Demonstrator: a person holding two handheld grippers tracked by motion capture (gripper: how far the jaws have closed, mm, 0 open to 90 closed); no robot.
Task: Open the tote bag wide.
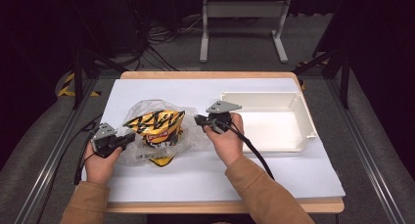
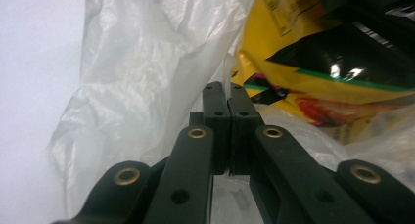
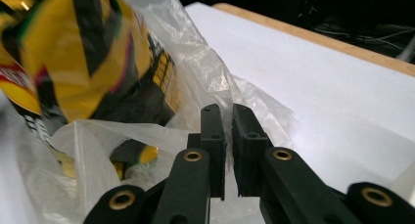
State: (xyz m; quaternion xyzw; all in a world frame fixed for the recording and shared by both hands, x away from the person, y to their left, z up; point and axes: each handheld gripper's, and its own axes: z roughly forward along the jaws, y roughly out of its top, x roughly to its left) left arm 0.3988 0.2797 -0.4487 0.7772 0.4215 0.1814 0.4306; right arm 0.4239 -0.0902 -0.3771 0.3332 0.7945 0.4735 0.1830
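A clear plastic bag (image 1: 147, 109) lies on the white sheet with a yellow-and-black snack packet (image 1: 157, 126) inside it. My left gripper (image 1: 131, 137) is at the bag's left edge. In the left gripper view its jaws (image 2: 227, 89) are shut on a fold of the film (image 2: 147, 72), with the packet (image 2: 313, 62) just beyond. My right gripper (image 1: 197, 120) is at the bag's right edge. In the right gripper view its jaws (image 3: 226, 111) stand almost together with a thin slit between them. Bag film (image 3: 205, 72) lies at their tips beside the packet (image 3: 73, 53).
A white open bin (image 1: 299, 117) stands to the right of my right hand, near the sheet's right edge. The white sheet (image 1: 205, 170) covers a wooden table (image 1: 220, 206). Dark floor, cables and a metal stand (image 1: 242, 11) lie beyond the far edge.
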